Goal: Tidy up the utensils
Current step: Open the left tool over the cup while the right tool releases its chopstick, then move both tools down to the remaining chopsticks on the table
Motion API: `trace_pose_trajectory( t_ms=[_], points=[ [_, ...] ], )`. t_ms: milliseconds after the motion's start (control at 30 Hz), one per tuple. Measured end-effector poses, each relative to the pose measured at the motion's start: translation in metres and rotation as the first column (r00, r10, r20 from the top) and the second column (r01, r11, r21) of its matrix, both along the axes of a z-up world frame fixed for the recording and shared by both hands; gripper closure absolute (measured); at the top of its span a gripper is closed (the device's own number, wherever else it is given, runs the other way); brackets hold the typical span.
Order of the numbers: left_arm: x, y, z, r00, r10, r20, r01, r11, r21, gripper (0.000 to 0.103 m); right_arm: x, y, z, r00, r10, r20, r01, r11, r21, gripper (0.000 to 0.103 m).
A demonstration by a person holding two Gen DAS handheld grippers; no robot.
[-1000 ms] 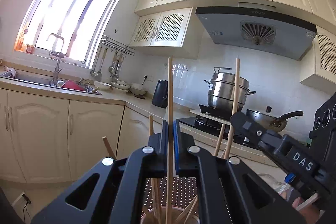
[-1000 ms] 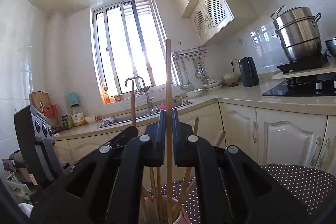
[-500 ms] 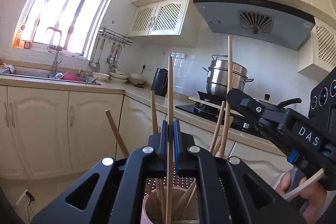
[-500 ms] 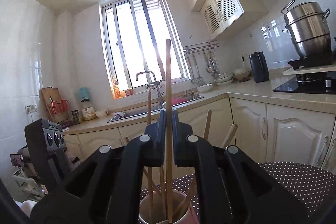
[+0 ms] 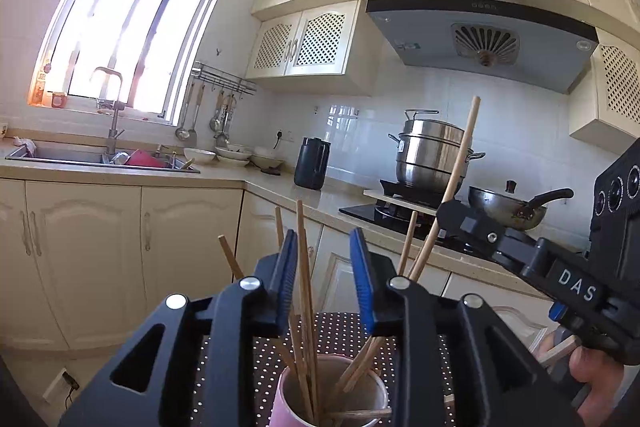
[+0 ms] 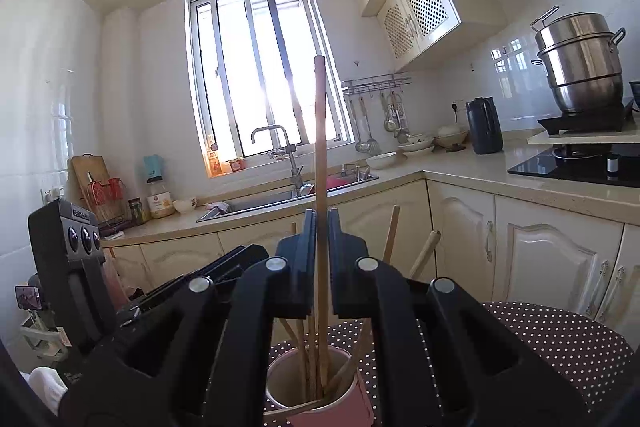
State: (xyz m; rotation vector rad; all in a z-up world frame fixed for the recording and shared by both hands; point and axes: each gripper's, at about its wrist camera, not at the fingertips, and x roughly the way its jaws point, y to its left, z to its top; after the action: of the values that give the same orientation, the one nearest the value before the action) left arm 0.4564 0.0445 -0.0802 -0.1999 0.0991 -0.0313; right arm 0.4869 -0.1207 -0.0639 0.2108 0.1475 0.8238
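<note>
**Left wrist view: one chopstick let go into the cup, the other not yet**

Left wrist view shows the left claw (image 5: 323,279) with its two blue-lined fingers (image 5: 289,275) standing apart. Between them, close to the left finger, a chopstick (image 5: 305,291) stands nearly upright with its lower end inside the pink cup (image 5: 292,399). I cannot tell if it touches the pad, but the claw does not clamp it. The cup stands on a dark dotted cloth (image 5: 340,331) just below the claw, and several more chopsticks lean in it at different angles. At the right of the same view the right claw (image 5: 442,215) comes in from the side, closed on a long chopstick (image 5: 456,179) that leans toward the cup.

Right wrist view shows this grip from behind: the right claw (image 6: 321,227) is pressed together on the long chopstick (image 6: 320,131), which is almost vertical. Its lower end reaches down inside the pink cup (image 6: 352,383), among the others.

My judgement of the step: the sticks are being gathered into the cup; the left side seems finished with its piece, and the right piece is placed but not released. The next move calls for opening the right claw gently, so the stick settles against the rim. Then both claws should go straight up, because a sideways pull may catch the leaning sticks and tip the light cup.
</note>
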Motion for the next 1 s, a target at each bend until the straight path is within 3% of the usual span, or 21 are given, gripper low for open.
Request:
trace_pose_trajectory(
  t_ms=[100,133,167,200,500,767,1000],
  points=[
    [-0.006,-0.003,0.005,1.0,0.012,-0.008,-0.012,1.0,0.018,0.068,-0.005,0.001,0.0,1.0,-0.002,-0.016,0.002,0.999,-0.033,0.091],
    [-0.007,-0.004,0.007,1.0,0.018,-0.013,-0.017,0.999,0.03,0.068,-0.007,0.002,-0.001,1.0,-0.016,-0.024,0.015,0.999,-0.049,0.08],
    [-0.009,-0.006,0.008,0.999,0.025,-0.02,-0.024,0.999,0.044,0.067,-0.009,0.002,-0.003,0.999,-0.022,-0.027,0.02,0.998,-0.058,0.062],
    [-0.011,-0.007,0.009,0.999,0.025,-0.027,-0.024,0.998,0.052,0.067,-0.01,0.003,-0.004,0.999,-0.021,-0.031,0.019,0.998,-0.061,0.057],
    [-0.032,-0.011,0.019,0.997,0.049,-0.067,-0.042,0.994,0.103,0.065,-0.028,0.002,0.0,0.997,-0.061,-0.054,0.054,0.991,-0.126,0.055],
    [-0.053,-0.012,0.033,0.991,0.061,-0.115,-0.049,0.993,0.107,0.065,-0.057,-0.01,0.017,0.995,-0.087,-0.051,0.079,0.988,-0.136,0.054],
    [-0.083,-0.019,0.043,0.99,0.047,-0.134,-0.033,0.994,0.107,0.058,-0.095,-0.021,0.024,0.992,-0.114,-0.045,0.106,0.981,-0.164,0.054]
  ],
)
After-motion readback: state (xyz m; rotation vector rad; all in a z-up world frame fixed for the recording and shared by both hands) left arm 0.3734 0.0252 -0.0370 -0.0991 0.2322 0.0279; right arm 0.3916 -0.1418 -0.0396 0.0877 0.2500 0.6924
